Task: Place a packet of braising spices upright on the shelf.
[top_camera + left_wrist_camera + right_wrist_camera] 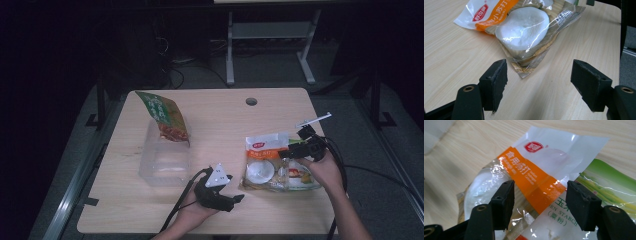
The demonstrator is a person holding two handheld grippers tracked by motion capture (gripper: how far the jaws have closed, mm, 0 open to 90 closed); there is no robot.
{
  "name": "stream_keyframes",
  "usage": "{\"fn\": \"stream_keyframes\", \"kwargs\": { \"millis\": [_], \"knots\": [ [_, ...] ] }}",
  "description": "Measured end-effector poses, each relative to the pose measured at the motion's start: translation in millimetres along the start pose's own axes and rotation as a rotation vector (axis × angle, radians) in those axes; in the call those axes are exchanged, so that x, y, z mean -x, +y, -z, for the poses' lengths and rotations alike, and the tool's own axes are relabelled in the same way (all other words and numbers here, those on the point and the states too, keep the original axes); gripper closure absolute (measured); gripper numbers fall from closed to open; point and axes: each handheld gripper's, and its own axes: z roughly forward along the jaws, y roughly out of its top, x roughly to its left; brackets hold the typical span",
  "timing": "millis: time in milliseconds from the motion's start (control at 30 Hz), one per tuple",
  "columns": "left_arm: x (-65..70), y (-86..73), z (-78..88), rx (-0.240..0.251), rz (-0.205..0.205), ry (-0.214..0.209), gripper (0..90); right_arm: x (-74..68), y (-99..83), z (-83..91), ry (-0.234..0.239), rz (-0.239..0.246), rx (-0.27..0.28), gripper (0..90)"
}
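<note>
A clear packet with an orange band and white powder [262, 162] lies flat on the right of the wooden table [220, 120]. Partly over it lies a green-and-white corn starch packet [302, 179]. My right gripper [289, 152] hovers just above them; in the right gripper view its jaws stand open [540, 202] astride the orange band [534, 182], with the starch packet [609, 187] to the right. My left gripper [238, 198] rests low by the front edge, open [539, 85], pointing at the powder packet's near corner [526, 32], a short gap away.
A clear plastic tub [165, 160] stands left of centre with a green and red snack bag [166, 117] leaning in it. A cable hole [251, 101] sits near the table's far edge. Cables trail from both grippers. A metal frame [270, 40] stands on the floor behind.
</note>
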Motion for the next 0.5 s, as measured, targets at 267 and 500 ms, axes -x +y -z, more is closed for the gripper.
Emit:
{"fn": "stream_keyframes", "kwargs": {
  "millis": [267,500],
  "knots": [
    [-3.5,1.8,0.8,0.005,0.003,0.01,28.5,9.6,1.3,-10.0,0.016,-0.047,-0.034,39.8],
    [-5.9,3.1,0.0,0.008,0.008,0.012,28.5,9.9,3.5,-17.4,0.036,-0.049,-0.051,41.3]
  ]
}}
